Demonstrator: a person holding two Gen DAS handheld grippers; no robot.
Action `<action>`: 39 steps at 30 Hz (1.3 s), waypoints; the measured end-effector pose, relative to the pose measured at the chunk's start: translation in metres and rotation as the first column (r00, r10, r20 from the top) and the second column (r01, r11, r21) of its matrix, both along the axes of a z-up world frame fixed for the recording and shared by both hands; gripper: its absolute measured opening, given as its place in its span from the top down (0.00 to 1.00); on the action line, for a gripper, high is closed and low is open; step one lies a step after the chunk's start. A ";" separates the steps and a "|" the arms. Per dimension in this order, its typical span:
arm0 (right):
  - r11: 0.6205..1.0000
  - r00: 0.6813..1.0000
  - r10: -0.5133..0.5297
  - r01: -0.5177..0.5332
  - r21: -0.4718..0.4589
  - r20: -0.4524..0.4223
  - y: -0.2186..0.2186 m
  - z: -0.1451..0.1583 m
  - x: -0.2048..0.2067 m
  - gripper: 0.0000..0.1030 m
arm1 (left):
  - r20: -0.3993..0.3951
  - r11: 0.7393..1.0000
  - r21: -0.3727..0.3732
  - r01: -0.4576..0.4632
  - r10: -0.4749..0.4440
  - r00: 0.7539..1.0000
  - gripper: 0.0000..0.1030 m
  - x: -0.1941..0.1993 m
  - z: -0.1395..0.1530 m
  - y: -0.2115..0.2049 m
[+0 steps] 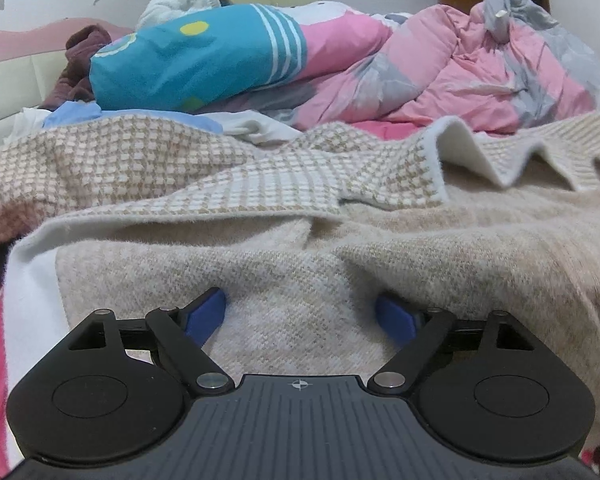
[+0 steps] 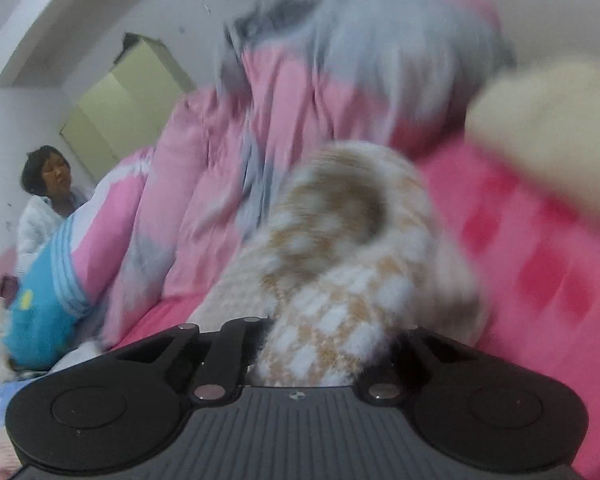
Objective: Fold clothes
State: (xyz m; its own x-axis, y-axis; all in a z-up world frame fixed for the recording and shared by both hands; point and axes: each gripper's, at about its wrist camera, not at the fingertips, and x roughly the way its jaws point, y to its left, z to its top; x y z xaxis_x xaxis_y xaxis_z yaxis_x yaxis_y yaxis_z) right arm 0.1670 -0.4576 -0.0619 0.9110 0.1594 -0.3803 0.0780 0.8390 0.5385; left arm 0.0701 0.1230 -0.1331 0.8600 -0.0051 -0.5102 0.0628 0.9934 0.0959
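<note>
We see a beige sweater (image 1: pixel 380 248) whose folded-over part carries a tan-and-white check, edged in white. Behind it lies a pink quilt (image 1: pixel 440 80) with grey patches, and a pillow (image 1: pixel 188 68) in bright blue with a yellow dot and white stripes. A maroon cloth (image 1: pixel 80 64) sits beside it. Our left gripper (image 1: pixel 300 316) is black with blue fingertips (image 1: pixel 206 314). The bedsheet (image 2: pixel 540 280) is hot pink with darker pink diamonds.

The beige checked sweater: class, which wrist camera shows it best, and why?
The left wrist view. There the beige checked sweater lies sharp and spread across the bed, weave and white edging clear, under the open left gripper. The right wrist view shows only a blurred bunch of it at the right gripper, whose fingers are hidden.
</note>
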 end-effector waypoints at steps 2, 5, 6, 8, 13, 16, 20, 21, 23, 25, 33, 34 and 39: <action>0.998 0.999 -0.046 0.047 -0.041 0.022 -0.010 0.013 -0.005 0.87 | 0.001 1.000 -0.006 0.007 -0.007 1.000 0.19 0.003 0.002 -0.003; 0.992 0.993 -0.099 0.104 -0.078 0.070 -0.026 0.031 -0.013 0.87 | 0.008 0.998 -0.017 0.053 -0.052 0.999 0.20 0.009 0.007 -0.015; 0.989 0.990 -0.112 0.119 -0.084 0.085 -0.032 0.036 -0.017 0.88 | 0.010 0.997 -0.019 0.071 -0.071 0.997 0.20 0.012 0.008 -0.020; 0.984 0.985 -0.139 0.149 -0.097 0.101 -0.045 0.043 -0.023 0.88 | 0.012 0.994 -0.014 0.112 -0.112 0.994 0.20 0.017 0.010 -0.033; 0.980 0.980 -0.196 0.194 -0.055 -0.031 -0.087 0.014 -0.027 0.85 | 0.018 0.985 -0.014 0.172 -0.172 0.985 0.20 0.020 0.010 -0.054; 0.981 0.957 -0.150 0.175 0.083 -0.250 -0.114 -0.024 -0.023 0.68 | 0.013 0.982 -0.031 0.188 -0.187 0.982 0.21 0.017 0.013 -0.046; 0.981 0.956 -0.149 0.175 0.085 -0.253 -0.113 -0.003 -0.065 0.52 | 0.024 0.981 -0.066 0.185 -0.184 0.983 0.21 0.004 0.029 -0.027; 0.983 0.957 -0.159 0.178 0.056 -0.243 -0.108 0.011 -0.079 0.47 | 0.034 0.980 -0.081 0.181 -0.179 0.983 0.21 -0.002 0.035 -0.021; 0.984 0.959 -0.177 0.180 -0.005 -0.220 -0.098 0.039 -0.106 0.45 | 0.066 0.977 -0.128 0.173 -0.165 0.984 0.21 -0.012 0.046 -0.008; 0.988 0.971 -0.156 0.154 -0.025 -0.182 -0.084 0.065 -0.125 0.45 | 0.092 0.970 -0.169 0.172 -0.159 0.983 0.21 -0.016 0.055 0.000; 0.920 0.912 0.389 -0.391 0.011 -0.131 0.096 0.106 -0.047 0.47 | 0.084 0.978 -0.088 0.192 -0.184 0.979 0.22 0.023 0.044 -0.041; 0.906 0.893 0.418 -0.422 0.008 -0.165 0.119 0.096 -0.030 0.47 | 0.087 0.981 -0.047 0.186 -0.182 0.980 0.22 0.026 0.038 -0.049; 0.822 0.774 0.541 -0.570 0.011 -0.330 0.234 0.046 0.053 0.57 | 0.101 0.982 0.103 0.161 -0.172 0.980 0.21 0.027 0.006 -0.070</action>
